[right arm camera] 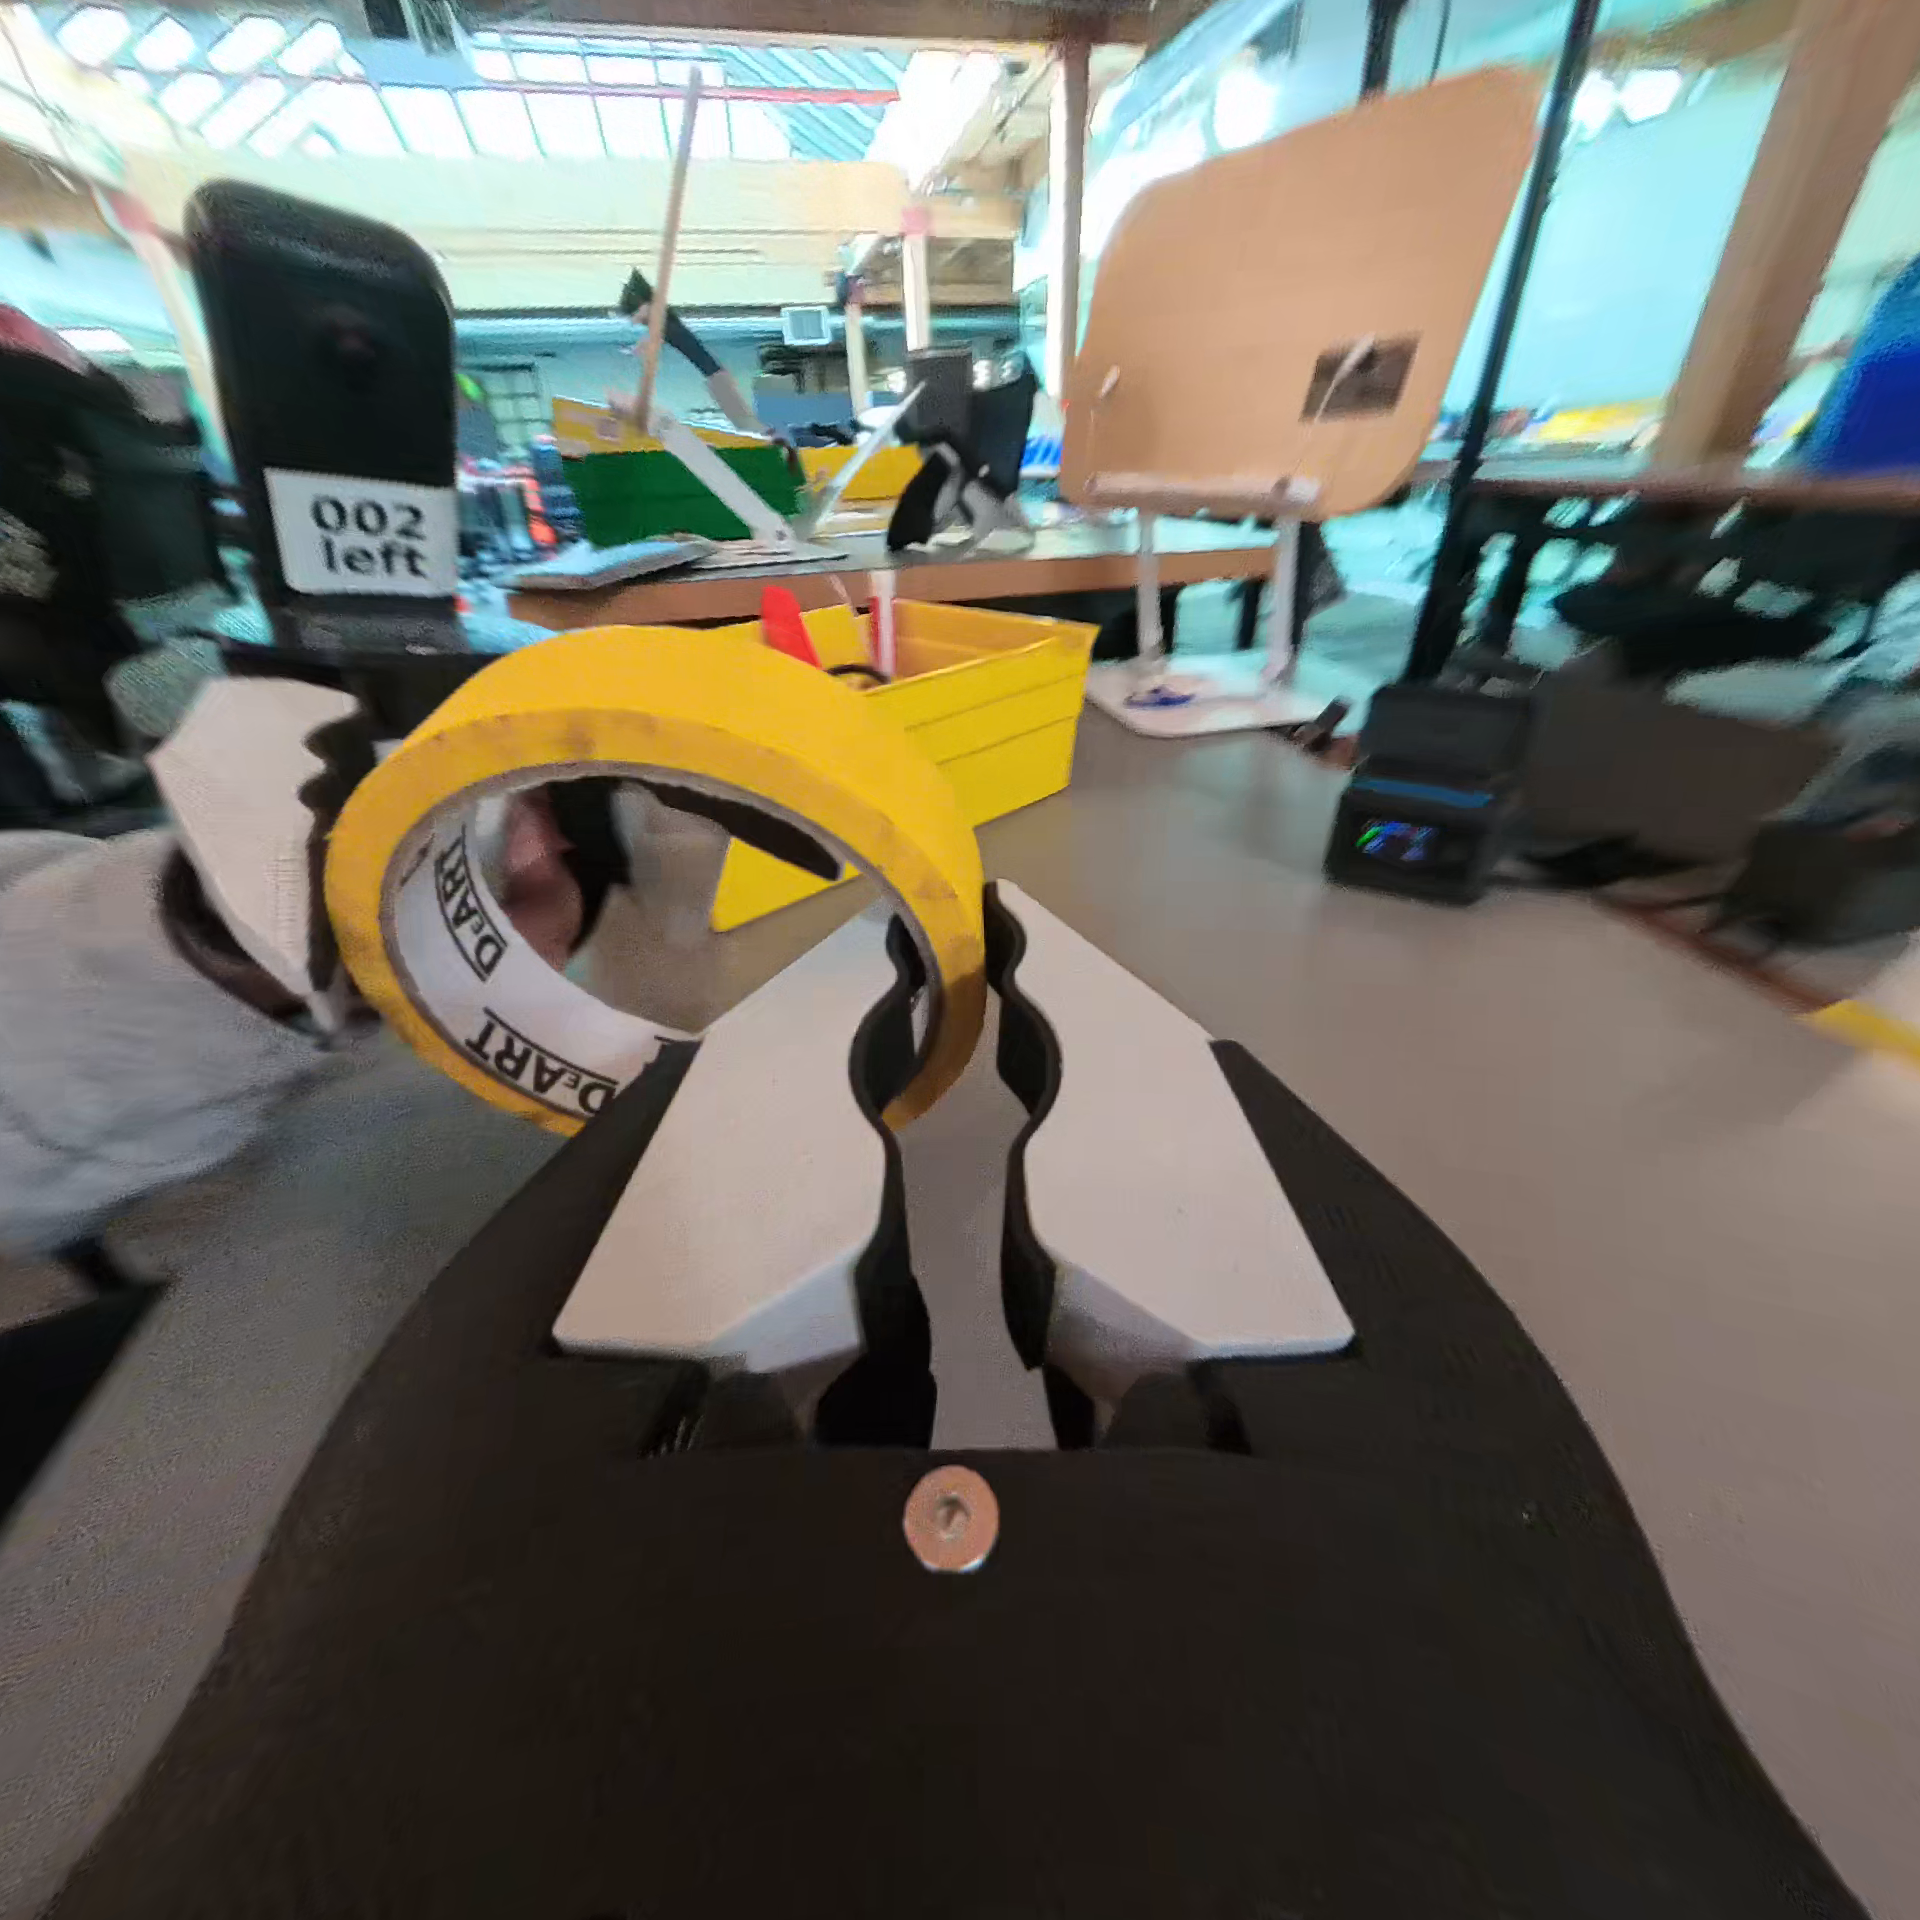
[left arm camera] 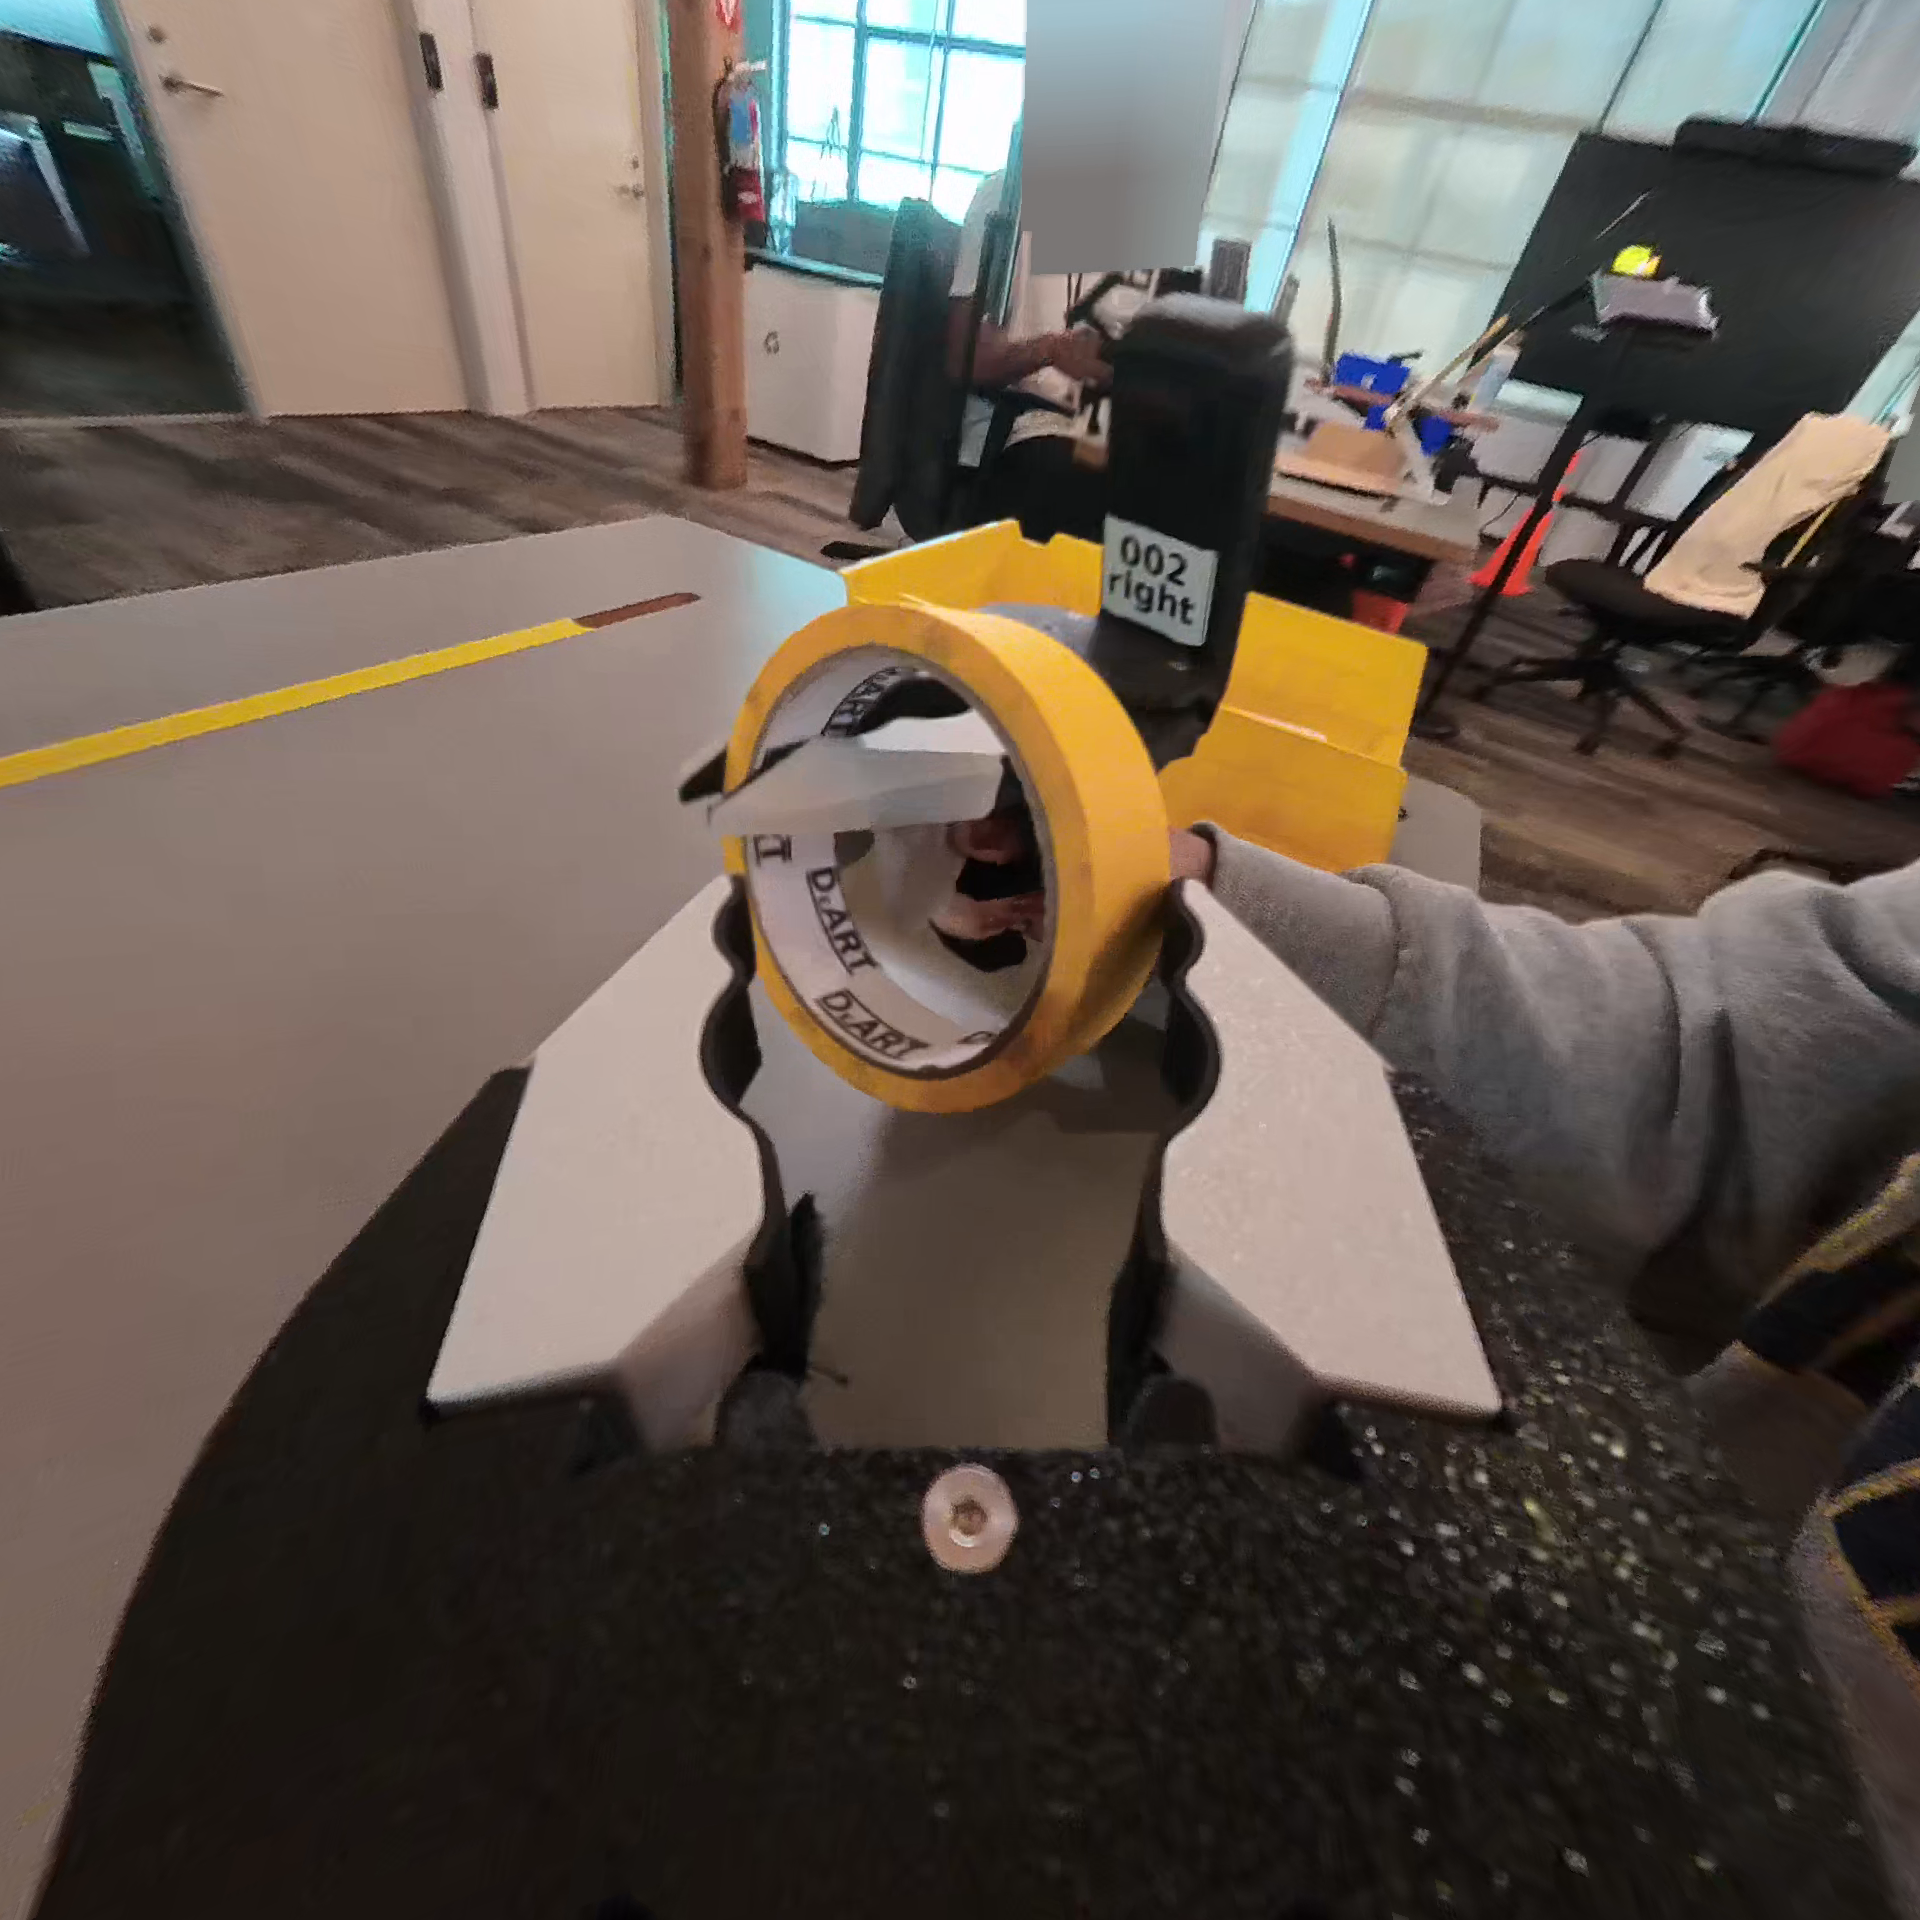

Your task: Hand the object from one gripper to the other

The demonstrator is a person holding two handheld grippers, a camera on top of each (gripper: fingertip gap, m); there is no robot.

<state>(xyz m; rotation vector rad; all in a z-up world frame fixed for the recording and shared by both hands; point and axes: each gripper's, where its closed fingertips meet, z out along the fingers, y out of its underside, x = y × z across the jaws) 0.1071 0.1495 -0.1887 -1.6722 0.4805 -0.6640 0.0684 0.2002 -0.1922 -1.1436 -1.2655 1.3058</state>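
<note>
A yellow tape roll (left arm camera: 1081, 790) with a white printed core hangs above the grey table (left arm camera: 312, 987). My left gripper (left arm camera: 956, 904) has its fingers spread wide, with a pad against each outer side of the roll. My right gripper (right arm camera: 951, 914) is shut on the wall of the roll (right arm camera: 665, 707), one finger inside the hole and one outside. In the left wrist view that inner finger (left arm camera: 862, 795) pokes through the hole. In the right wrist view a left finger (right arm camera: 239, 821) touches the roll's left side.
A yellow bin (left arm camera: 1309, 717) stands on the table just behind the roll and also shows in the right wrist view (right arm camera: 997, 696). A yellow tape line (left arm camera: 291, 696) crosses the table. A grey sleeve (left arm camera: 1507, 1039) reaches in from the right. Desks, chairs and a seated person are beyond.
</note>
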